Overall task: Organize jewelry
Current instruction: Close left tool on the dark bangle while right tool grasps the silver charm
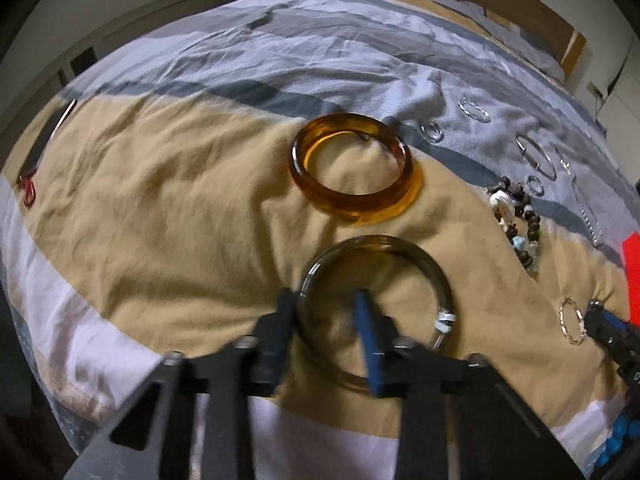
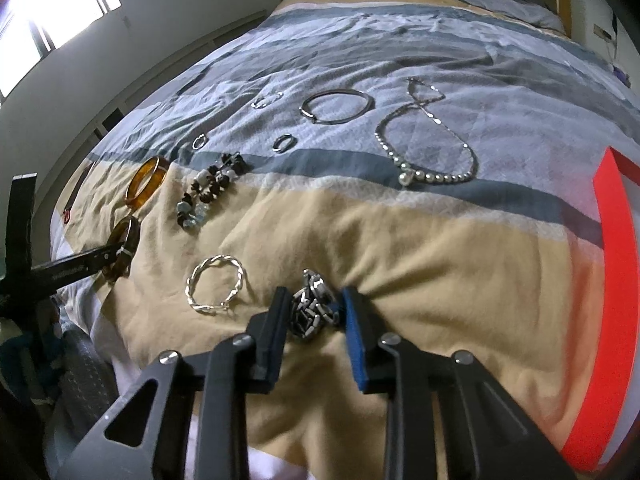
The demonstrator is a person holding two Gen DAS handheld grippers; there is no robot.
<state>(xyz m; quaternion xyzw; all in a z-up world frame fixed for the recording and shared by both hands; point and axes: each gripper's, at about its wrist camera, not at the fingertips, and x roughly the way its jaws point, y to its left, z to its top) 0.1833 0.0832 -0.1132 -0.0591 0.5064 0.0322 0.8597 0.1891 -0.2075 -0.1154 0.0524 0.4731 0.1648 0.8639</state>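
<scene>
1. Striped bedspread (image 2: 400, 240) in tan, grey-blue and white, rumpled, with jewelry laid out across it.
2. Left gripper (image 1: 325, 300) angled down at the near tan band, pinching the rim of a dark smoky bangle (image 1: 400, 252): one finger outside the ring, the blue-padded finger inside it. White tag (image 1: 446, 320) wrapped on the bangle's right side; nothing readable on it.
3. Amber bangle (image 1: 356, 172) lying flat just beyond, apart from the dark one.
4. Right gripper (image 2: 314, 308) also pointing down, narrowed around a bunched metal chain bracelet (image 2: 314, 308), pads at both its sides.
5. Twisted silver bracelet (image 2: 216, 284) just left of that, not touching.
6. Farther up: beaded bracelet (image 2: 212, 192), thin silver bangle (image 2: 336, 106), pearl necklace (image 2: 432, 156), a few small rings, all well spaced.
7. Red box edge (image 2: 612, 280) at the right margin.
8. Open tan fabric between right gripper and red box; wide bare cloth left of the bangles.
9. No legible brand or writing anywhere.
</scene>
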